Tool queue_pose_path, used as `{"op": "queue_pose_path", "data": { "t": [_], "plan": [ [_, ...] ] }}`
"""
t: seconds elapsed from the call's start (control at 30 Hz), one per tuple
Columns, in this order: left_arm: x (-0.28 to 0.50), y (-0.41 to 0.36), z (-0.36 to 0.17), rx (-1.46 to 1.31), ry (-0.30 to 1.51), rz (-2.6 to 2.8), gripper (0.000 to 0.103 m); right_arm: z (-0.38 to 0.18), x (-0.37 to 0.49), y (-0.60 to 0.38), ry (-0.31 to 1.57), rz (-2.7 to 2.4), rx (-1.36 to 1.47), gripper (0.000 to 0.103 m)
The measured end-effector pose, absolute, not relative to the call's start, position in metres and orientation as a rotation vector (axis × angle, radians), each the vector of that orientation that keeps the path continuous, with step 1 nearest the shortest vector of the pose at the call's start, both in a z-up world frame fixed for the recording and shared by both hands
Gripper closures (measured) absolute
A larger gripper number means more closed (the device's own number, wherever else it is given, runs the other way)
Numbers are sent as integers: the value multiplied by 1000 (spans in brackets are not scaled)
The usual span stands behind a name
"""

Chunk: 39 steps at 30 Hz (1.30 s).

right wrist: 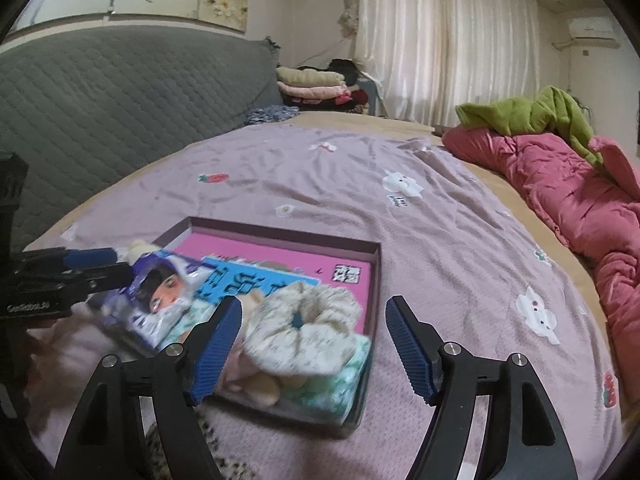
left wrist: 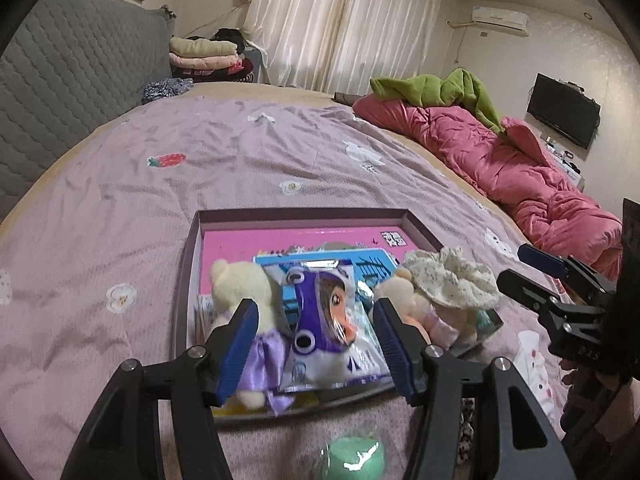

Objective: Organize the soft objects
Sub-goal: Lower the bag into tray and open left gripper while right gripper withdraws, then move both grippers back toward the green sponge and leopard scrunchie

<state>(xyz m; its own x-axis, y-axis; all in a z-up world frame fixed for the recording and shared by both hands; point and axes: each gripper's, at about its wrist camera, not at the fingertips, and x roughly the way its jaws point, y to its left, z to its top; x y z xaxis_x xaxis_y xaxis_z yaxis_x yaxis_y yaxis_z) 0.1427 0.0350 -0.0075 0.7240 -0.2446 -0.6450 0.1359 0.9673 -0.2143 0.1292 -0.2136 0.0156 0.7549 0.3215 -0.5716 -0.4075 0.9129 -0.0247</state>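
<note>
A shallow dark tray (left wrist: 192,264) lies on the purple bedsheet and holds a pink book and a blue book. On them rest a cream teddy (left wrist: 232,280) in a purple dress, a packaged doll (left wrist: 320,320), a beige plush (left wrist: 400,292) and a floral scrunchie (left wrist: 452,280). My left gripper (left wrist: 314,312) is open, its pads either side of the packaged doll, the left pad in front of the teddy. My right gripper (right wrist: 314,308) is open over the tray's (right wrist: 376,280) near right corner. The scrunchie (right wrist: 304,320) lies just beyond its left finger, untouched.
A mint green soft item (left wrist: 352,456) lies on the sheet below the left gripper. A leopard-print item (right wrist: 168,448) sits near the right gripper's base. A pink quilt (left wrist: 500,160) with a green blanket (left wrist: 440,88) runs along the right. The grey headboard (left wrist: 80,80) stands to the left.
</note>
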Motion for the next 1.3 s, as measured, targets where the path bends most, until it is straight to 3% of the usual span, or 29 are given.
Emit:
{"op": "queue_pose_path", "data": {
  "t": [1.03,1.3],
  "plan": [
    [70,43,6,-202,752,-160,36,27,42,-208,579,540,-114,27],
    [52,40,-7,-254,855,-162,36,22,27,-204,631,547,-138,27]
  ]
}}
